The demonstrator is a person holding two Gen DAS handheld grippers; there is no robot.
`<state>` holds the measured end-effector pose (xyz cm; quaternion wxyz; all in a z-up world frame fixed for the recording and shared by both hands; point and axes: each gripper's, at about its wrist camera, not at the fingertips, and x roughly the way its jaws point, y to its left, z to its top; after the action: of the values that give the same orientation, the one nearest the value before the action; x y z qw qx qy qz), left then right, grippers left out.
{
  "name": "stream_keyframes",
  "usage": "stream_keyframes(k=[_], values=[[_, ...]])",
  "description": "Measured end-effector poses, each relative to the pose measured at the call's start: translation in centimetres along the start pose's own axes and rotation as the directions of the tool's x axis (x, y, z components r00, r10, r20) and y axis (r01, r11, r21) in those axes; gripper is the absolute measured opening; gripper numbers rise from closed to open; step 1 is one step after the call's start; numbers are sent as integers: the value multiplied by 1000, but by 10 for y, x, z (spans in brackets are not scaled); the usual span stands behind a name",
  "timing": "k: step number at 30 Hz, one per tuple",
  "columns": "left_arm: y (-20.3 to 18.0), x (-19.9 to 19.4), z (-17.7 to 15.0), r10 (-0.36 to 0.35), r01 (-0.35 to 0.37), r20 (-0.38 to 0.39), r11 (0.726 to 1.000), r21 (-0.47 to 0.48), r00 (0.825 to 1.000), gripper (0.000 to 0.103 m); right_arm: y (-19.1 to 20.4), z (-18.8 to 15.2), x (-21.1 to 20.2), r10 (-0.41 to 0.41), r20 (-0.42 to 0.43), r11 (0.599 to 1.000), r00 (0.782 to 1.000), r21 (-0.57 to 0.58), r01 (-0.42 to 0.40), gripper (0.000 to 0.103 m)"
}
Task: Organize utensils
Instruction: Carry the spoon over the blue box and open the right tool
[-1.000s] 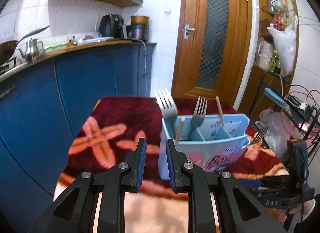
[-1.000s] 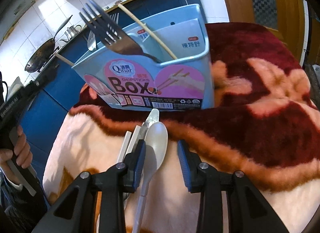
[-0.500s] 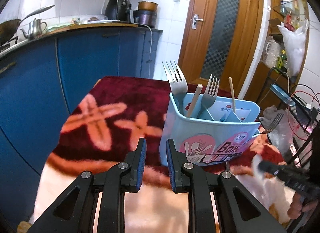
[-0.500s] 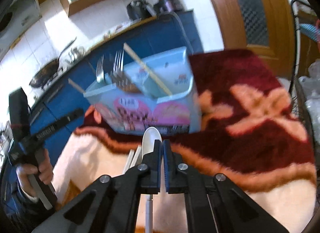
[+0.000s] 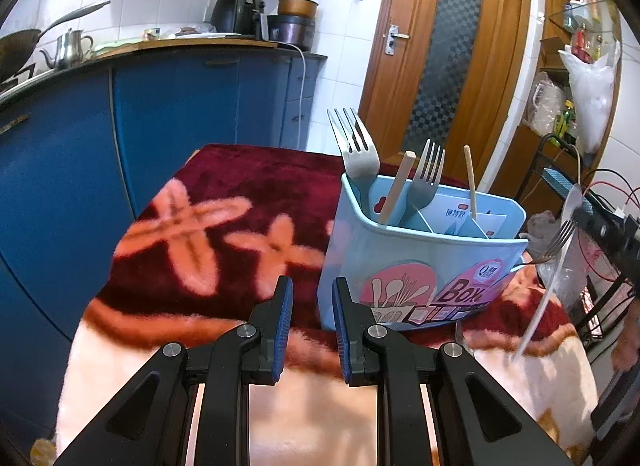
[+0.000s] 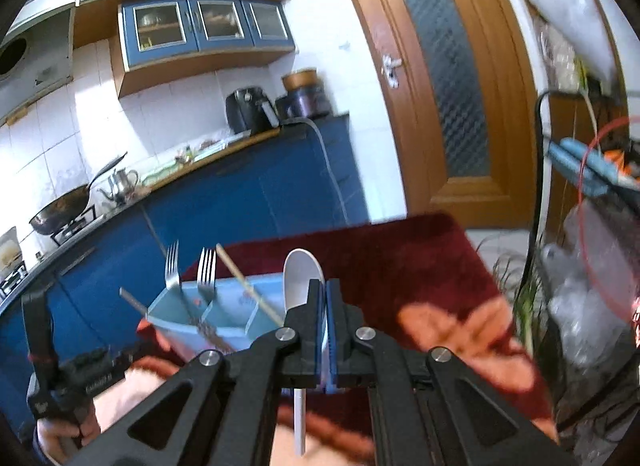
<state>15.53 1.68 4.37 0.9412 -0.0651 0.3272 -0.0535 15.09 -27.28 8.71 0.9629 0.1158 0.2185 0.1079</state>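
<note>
My right claw (image 6: pixel 326 330) was clamped on the white spoon (image 6: pixel 301 286), bowl up, handle hanging below. The blue utensil box (image 6: pixel 224 318) stood on the bench ahead and to the left. My left claw (image 5: pixel 310 326), slightly open and empty, hovered just before the box.

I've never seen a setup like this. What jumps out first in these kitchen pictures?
Probably the light blue utensil box standing on the red-and-cream flowered blanket, with two forks and wooden chopsticks poking out of its top. Next, the right gripper, lifted above the table, its fingers pinched on a white plastic spoon. The left gripper sits just in front of the box, fingers apart and holding nothing.
</note>
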Motion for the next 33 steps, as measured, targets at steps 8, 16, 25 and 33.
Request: stream_keyframes(k=[8, 16, 25, 33], values=[[5, 6, -1, -12, 11, -7, 1000, -19, 1000, 20, 14, 40, -6, -51, 168, 998, 984, -32, 57, 4], [8, 9, -3, -25, 25, -12, 999, -32, 1000, 20, 29, 35, 17, -81, 206, 990, 975, -97, 103, 4], [10, 9, -6, -34, 33, -20, 999, -42, 999, 20, 24, -2, 35, -8, 38, 998, 999, -63, 10, 22], [4, -4, -10, -42, 41, -14, 999, -35, 999, 37, 17, -12, 20, 33, -26, 999, 999, 17, -32, 25]])
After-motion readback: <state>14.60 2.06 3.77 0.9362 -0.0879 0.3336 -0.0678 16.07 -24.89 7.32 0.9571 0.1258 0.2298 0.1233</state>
